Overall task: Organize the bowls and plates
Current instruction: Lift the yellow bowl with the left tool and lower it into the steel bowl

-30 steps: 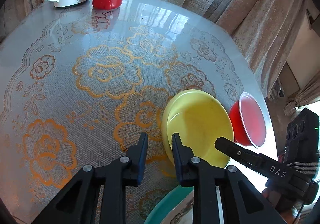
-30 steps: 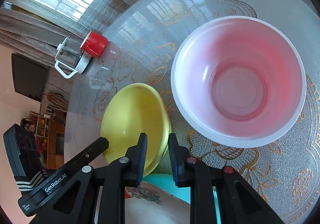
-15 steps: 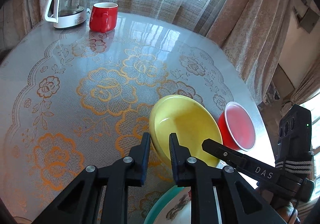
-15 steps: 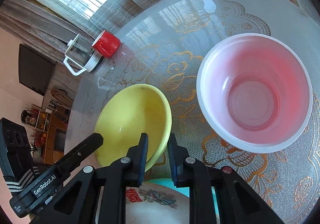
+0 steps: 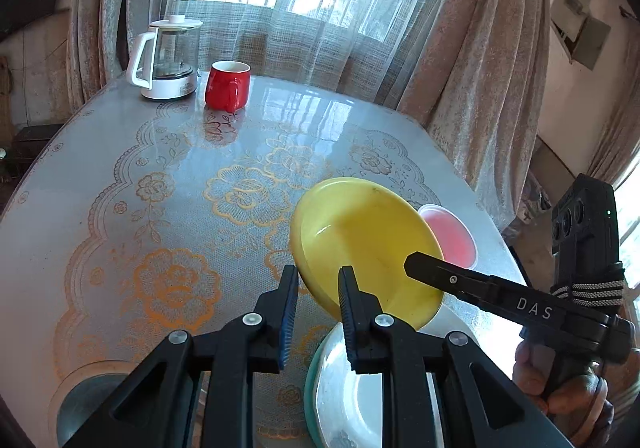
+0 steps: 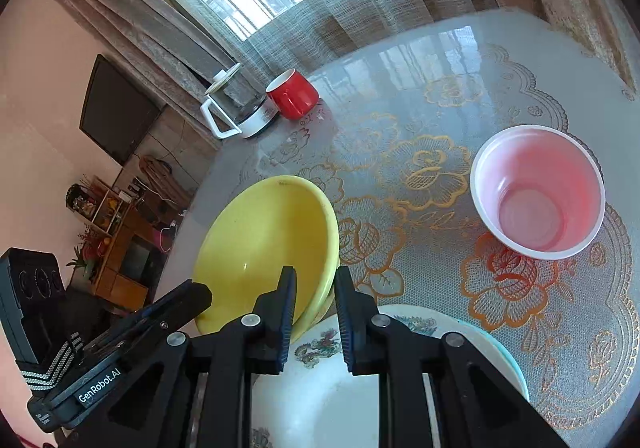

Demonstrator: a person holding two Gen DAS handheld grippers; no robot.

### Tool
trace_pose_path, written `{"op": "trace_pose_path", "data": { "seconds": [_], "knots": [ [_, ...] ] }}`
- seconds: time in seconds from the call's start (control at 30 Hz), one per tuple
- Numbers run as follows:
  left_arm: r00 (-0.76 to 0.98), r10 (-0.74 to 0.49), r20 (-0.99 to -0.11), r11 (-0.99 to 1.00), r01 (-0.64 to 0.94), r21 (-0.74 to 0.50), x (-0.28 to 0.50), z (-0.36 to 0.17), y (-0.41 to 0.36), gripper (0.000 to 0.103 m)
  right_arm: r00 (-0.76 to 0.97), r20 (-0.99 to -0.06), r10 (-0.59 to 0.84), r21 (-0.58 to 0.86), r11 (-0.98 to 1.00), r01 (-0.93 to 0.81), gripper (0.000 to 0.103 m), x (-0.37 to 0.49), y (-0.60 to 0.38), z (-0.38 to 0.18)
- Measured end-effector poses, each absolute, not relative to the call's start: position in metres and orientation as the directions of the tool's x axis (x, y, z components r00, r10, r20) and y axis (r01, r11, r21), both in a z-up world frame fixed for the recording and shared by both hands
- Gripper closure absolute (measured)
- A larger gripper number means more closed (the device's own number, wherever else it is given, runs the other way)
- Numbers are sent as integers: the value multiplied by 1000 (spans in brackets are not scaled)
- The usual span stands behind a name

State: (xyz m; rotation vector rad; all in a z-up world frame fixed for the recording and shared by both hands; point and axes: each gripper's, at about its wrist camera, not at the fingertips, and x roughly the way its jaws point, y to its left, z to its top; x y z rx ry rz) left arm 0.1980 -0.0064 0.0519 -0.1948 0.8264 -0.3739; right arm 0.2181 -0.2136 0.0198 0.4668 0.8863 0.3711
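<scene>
Two stacked yellow bowls (image 5: 360, 236) hang tilted in the air, held by both grippers. My left gripper (image 5: 316, 288) is shut on their left rim; my right gripper (image 6: 315, 288) is shut on the opposite rim (image 6: 324, 280). In the left wrist view the right gripper (image 5: 424, 264) reaches in from the right. The bowls (image 6: 264, 248) are just above and beyond a white patterned plate (image 6: 320, 400) that lies on a teal plate (image 6: 516, 372); this pair also shows in the left wrist view (image 5: 344, 396). A red plastic bowl (image 6: 538, 198) stands upright on the table.
The round table has a lace-patterned cover (image 5: 160, 208). A glass kettle (image 5: 168, 56) and a red mug (image 5: 228, 88) stand at the far side by the curtains. A grey round object (image 5: 84, 404) sits at the near left edge.
Both grippers have lifted the yellow bowls off the table and drawn them back toward the white plate. The red bowl has stayed in place and looks farther away.
</scene>
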Motion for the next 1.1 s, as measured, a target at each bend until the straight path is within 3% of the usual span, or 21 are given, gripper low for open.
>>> {"op": "trace_pose_path", "data": {
  "seconds": [0.53,1.1],
  "knots": [
    [691,-321,-648,939,146,-310,102,52,82,81,449,-651,612,526,790,-315,84,172,-124,13],
    [644,-286,-709,934,23,-356,49,4,143,80,273,-769,578,444,790,-423,84,150,-42,-25]
  ]
}}
